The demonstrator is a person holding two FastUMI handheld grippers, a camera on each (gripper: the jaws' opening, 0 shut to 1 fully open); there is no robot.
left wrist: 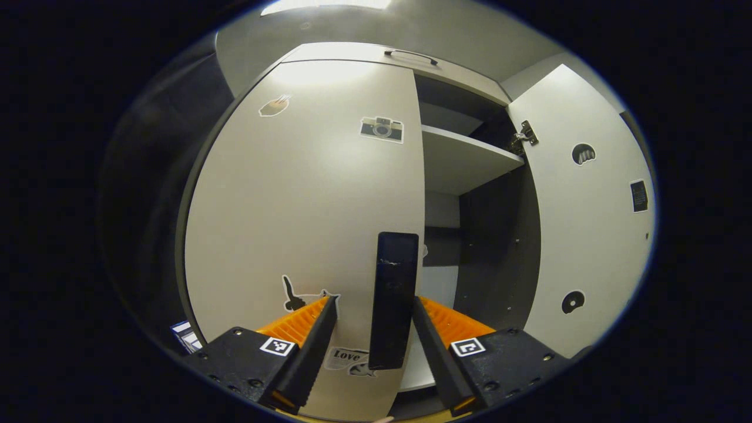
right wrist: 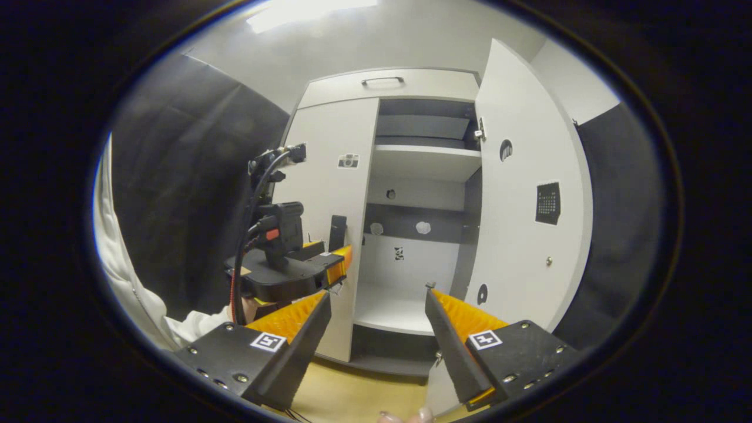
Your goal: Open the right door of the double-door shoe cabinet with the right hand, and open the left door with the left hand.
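Right door (right wrist: 523,194): flat matte panel, swung open | left door (left wrist: 305,223): we see it closed | left gripper (left wrist: 375,305): spread around slim bar handle (left wrist: 392,299), no contact | right gripper (right wrist: 379,296): spread, empty

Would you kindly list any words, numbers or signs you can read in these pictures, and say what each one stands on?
"Love": sticker low on the left door, beside the black handle.
Dark card on the open right door: marks too small to read.
Square coded markers on the tools: patterns, no words.
Camera sticker: picture, no text.
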